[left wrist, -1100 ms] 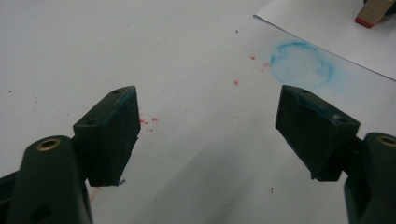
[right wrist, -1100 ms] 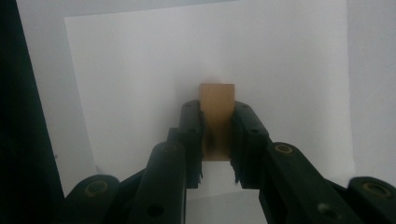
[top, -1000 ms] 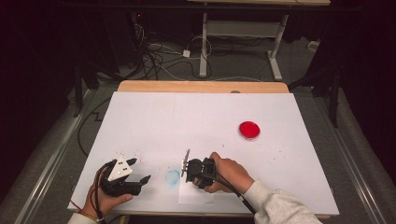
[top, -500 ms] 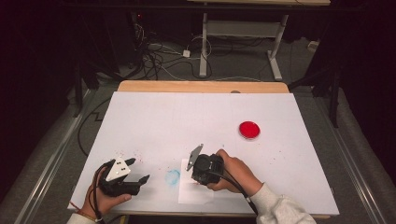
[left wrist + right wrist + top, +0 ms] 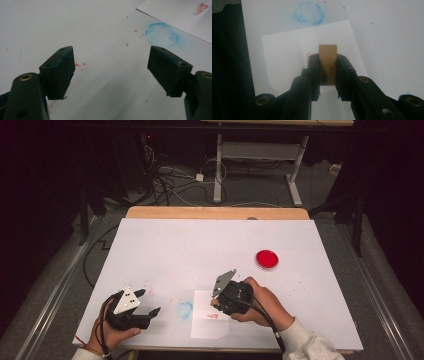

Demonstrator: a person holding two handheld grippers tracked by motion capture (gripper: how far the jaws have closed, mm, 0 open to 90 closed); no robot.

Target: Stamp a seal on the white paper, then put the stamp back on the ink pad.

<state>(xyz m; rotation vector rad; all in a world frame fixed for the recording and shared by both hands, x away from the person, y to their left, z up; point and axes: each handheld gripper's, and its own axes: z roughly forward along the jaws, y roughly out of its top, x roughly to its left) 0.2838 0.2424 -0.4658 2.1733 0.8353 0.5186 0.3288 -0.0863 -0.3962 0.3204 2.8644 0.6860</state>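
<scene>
My right gripper (image 5: 216, 301) hangs over a white paper sheet (image 5: 210, 326) near the table's front edge. It is shut on a small brown wooden block (image 5: 327, 60), which stands upright between the jaws above the sheet (image 5: 284, 57). A red printed mark (image 5: 214, 316) lies on the paper just below the block, partly hidden in the right gripper view (image 5: 308, 57). My left gripper (image 5: 149, 301) rests at the front left, open with nothing between its fingers (image 5: 111, 60). The paper's corner (image 5: 180, 12) and the red mark (image 5: 200, 8) lie beyond it.
A round red dish (image 5: 267, 258) sits at the right of the white table top (image 5: 200, 245). A blue ring stain (image 5: 184, 309) marks the surface left of the paper, with red specks around. A wooden strip (image 5: 215, 213) borders the far edge; cables lie on the floor beyond.
My right gripper has lifted off the paper and shifted right with the wooden block still in its jaws, uncovering the red mark. The left gripper has stayed put.
</scene>
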